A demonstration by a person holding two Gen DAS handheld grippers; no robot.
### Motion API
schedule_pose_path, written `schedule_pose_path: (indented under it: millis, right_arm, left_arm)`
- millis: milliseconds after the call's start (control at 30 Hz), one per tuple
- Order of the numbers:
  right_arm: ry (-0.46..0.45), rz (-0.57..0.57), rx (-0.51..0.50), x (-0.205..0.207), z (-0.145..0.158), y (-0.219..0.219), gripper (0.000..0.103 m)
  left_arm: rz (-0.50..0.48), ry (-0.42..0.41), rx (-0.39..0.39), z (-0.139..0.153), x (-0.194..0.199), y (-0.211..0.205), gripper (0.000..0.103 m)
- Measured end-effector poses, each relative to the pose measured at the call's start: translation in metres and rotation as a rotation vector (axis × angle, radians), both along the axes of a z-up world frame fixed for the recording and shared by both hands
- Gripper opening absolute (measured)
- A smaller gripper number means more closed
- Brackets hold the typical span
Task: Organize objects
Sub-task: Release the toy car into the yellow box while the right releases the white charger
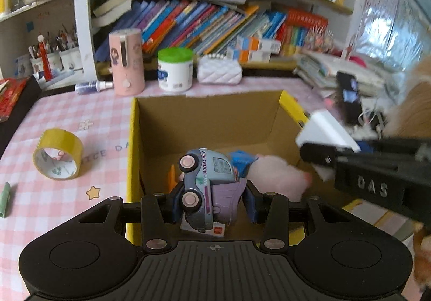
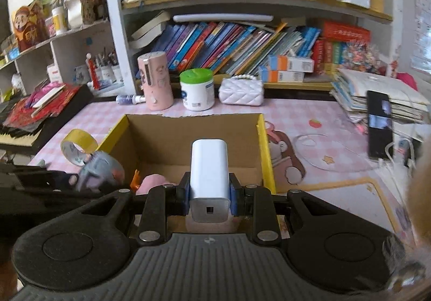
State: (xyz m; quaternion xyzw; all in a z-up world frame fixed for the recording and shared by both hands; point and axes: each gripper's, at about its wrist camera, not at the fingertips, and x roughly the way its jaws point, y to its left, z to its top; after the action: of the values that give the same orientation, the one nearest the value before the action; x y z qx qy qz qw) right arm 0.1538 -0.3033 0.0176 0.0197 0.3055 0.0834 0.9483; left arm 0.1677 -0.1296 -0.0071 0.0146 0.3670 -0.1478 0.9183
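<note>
The lettering "FUN TRUCK" on the toy truck (image 1: 207, 187) is read only in the left wrist view, where the truck is clamped on its side between the blue pads of the left gripper (image 1: 212, 201), above the near part of the cardboard box (image 1: 204, 117). A pink plush (image 1: 277, 177), something blue and an orange piece are seen on the box floor beyond the truck. In the right wrist view the truck is only a blurred grey shape (image 2: 99, 171) at the box's left wall (image 2: 113, 139).

The white power bank (image 2: 208, 174) is shown end-on only in the right wrist view, squeezed between the pads of the right gripper (image 2: 208, 193) over the near edge of the box; from the left it is seen at the box's right rim (image 1: 326, 128).

The box is set on a pink checked tablecloth (image 1: 80, 112). A roll of yellow tape (image 1: 58, 154) is stood on edge left of the box. Behind the box a pink cylinder (image 1: 126, 61), a green-lidded tub (image 1: 175, 69) and a white quilted purse (image 1: 219, 70) are lined up below shelves of books (image 1: 204, 26). A dark phone (image 2: 379, 125) is propped well right of the box.

Both grippers are angled downward toward the box.
</note>
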Motion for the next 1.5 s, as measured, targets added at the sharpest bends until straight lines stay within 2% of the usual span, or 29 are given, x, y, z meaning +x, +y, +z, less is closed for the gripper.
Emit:
schedule_pose_path:
  millis: [133,200,400,467,600,700,733,833,1067,1133,1167,1200,1333,1500]
  right_arm:
    - [0.048,0.054,-0.009,0.029,-0.010,0.003,0.024]
    - [0.082,0.088,-0.012,0.043,-0.016,0.004,0.024]
    - [0.158,0.169,-0.011,0.073,-0.031,0.010,0.024]
    - [0.180,0.183,-0.007,0.081,-0.035,0.012,0.024]
    - [0.208,0.202,-0.003,0.089,-0.041,0.014,0.024]
    - [0.220,0.219,0.000,0.092,-0.044,0.016,0.024]
    - [0.224,0.224,0.000,0.093,-0.045,0.017,0.024]
    - [0.229,0.247,-0.008,0.094,-0.045,0.022,0.024]
    - [0.255,0.292,-0.029,0.095,-0.051,0.034,0.025]
    - [0.236,0.292,-0.039,0.092,-0.049,0.036,0.027]
    - [0.221,0.293,-0.034,0.090,-0.046,0.036,0.036]
    - [0.206,0.287,-0.031,0.087,-0.043,0.035,0.040]
    - [0.136,0.243,-0.007,0.071,-0.028,0.026,0.042]
    - [0.056,0.153,-0.004,0.039,-0.012,0.014,0.052]
  left_arm:
    - [0.018,0.046,0.052,-0.015,0.013,-0.008,0.042]
    - [0.014,0.038,0.087,-0.018,0.014,-0.013,0.043]
    - [-0.003,0.078,0.125,-0.027,0.020,-0.024,0.043]
    - [0.008,0.086,0.115,-0.029,0.021,-0.023,0.043]
    - [0.011,0.081,0.129,-0.028,0.021,-0.025,0.045]
    - [0.012,0.055,0.138,-0.024,0.015,-0.027,0.052]
    - [0.011,0.043,0.142,-0.022,0.013,-0.028,0.061]
    - [0.007,-0.009,0.159,-0.013,0.002,-0.029,0.073]
    - [0.011,-0.047,0.147,-0.002,-0.023,-0.024,0.077]
    - [0.019,-0.058,0.141,0.001,-0.028,-0.021,0.082]
    - [0.022,-0.065,0.140,0.002,-0.030,-0.020,0.082]
    - [0.025,-0.072,0.137,0.004,-0.032,-0.018,0.083]
    - [0.052,-0.098,0.102,0.010,-0.042,-0.010,0.088]
    - [0.087,-0.116,0.047,0.016,-0.058,0.002,0.090]
